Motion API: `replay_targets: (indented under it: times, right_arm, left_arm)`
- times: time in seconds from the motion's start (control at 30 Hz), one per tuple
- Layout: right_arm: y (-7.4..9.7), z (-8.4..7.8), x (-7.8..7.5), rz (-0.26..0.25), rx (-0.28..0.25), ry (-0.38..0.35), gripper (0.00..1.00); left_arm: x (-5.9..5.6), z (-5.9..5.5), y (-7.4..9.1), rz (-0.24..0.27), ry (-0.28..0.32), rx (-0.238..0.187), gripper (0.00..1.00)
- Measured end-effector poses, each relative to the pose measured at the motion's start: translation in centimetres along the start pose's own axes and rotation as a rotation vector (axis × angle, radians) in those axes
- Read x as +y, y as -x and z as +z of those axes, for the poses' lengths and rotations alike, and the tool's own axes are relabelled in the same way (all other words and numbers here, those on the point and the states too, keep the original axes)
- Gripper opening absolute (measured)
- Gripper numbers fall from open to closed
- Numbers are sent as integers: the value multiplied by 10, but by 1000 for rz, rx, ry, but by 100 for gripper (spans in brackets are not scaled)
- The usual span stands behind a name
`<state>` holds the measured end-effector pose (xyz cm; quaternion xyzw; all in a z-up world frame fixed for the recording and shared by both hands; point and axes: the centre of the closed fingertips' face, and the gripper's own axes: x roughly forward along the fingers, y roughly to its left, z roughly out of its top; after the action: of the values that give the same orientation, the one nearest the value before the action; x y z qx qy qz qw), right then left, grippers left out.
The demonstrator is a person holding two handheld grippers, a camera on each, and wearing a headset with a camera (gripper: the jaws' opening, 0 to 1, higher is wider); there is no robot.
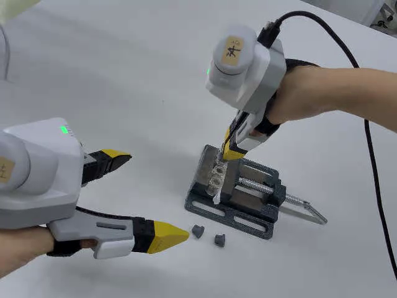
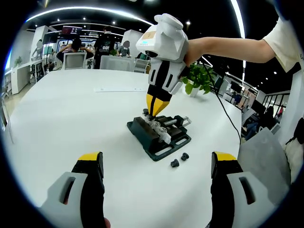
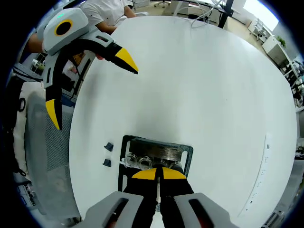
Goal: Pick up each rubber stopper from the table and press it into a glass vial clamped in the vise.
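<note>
**Item 1, table.** White and bare where we point. It carries everything listed below.

**Item 2, vise.** Dark metal, flat on the table, with its screw handle pointing away from the left gripper. We count it as the fixed station for the job.

**Item 3, vials.** A short row of clear glass, upright and clamped between the vise jaws. In the right gripper view at least two mouths look open.

**Item 4, stoppers.** Two small grey plugs lying on the table just beside the near edge of the vise. They sit close to each other without touching.

**Item 5, right gripper.** Pointed down at the far end of the vial row, jaws closed tip to tip. We cannot tell whether a stopper sits under or between the tips.

**Item 6, left gripper.** Jaws spread wide with nothing between them. It hovers over the table, aimed toward the loose stoppers.

**Step in hand, as we judge it.** A press at the end vial, with two stoppers left to seat.

**Next move, as we judge it.** It calls for open jaws lowered around one loose stopper. The stopper then needs a light pinch and a square line-up over an open vial mouth.
</note>
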<state>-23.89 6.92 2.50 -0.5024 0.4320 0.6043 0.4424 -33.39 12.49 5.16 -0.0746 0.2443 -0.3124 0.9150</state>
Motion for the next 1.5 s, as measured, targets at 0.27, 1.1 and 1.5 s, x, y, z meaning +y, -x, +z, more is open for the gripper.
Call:
replay_targets:
  times: [0.27,1.1,1.5]
  right_arm:
    - [-3,1,-1,-33,40,29,0]
    - [2,-2,0,-43,-82,-36,0]
    - [2,0,-1,-64,-150,13,0]
  left_arm:
    - [-2,4,-2,-8,-11,3,94]
    - [-5,32,2,6,-42,-30,93]
    - [-12,28,0,-4,-33,-21,93]
